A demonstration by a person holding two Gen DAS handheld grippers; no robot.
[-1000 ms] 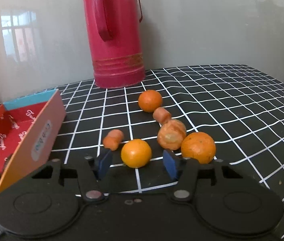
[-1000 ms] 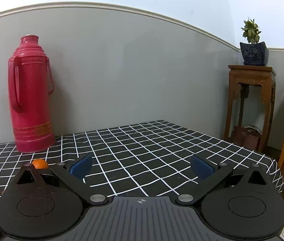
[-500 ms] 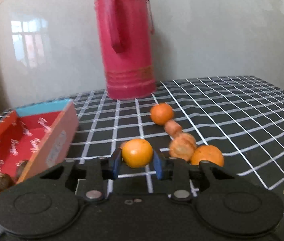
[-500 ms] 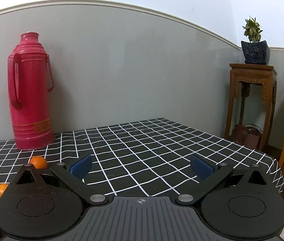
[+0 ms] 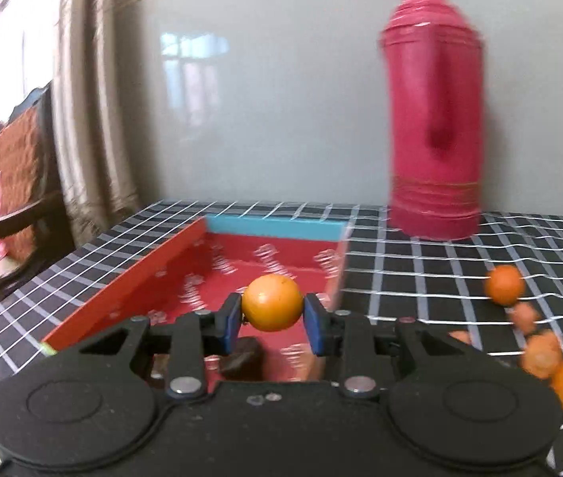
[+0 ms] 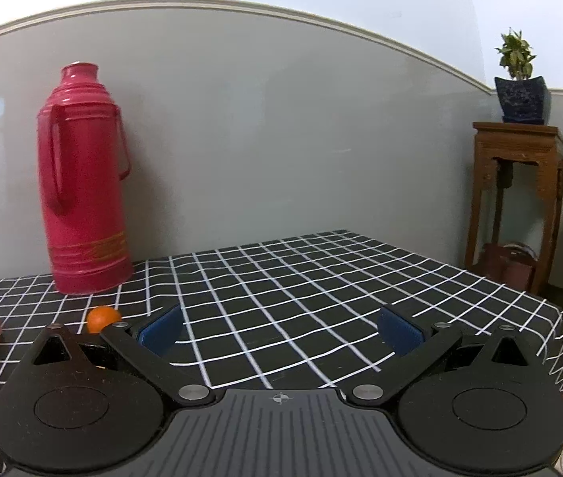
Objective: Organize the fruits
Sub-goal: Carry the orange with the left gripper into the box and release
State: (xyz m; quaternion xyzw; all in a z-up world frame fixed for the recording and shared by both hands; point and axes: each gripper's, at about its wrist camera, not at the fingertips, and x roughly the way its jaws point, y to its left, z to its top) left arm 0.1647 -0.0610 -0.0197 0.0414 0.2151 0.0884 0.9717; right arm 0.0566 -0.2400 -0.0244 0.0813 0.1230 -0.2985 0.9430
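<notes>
Left tool (image 5: 272, 320) now pinching the orange (image 5: 272, 303), up off the cloth, over the red box (image 5: 130, 278).

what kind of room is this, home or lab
Most likely a lived-in home room. A red thermos flask stands on a table with a checked cloth, a potted plant sits on a carved wooden stand, and a curtained window shows at the left.

Soft daylight, window glare on wall (image 5: 241, 91); left view motion-blurred, probably sideways; right view sharp; fisheye-bent edges.
</notes>
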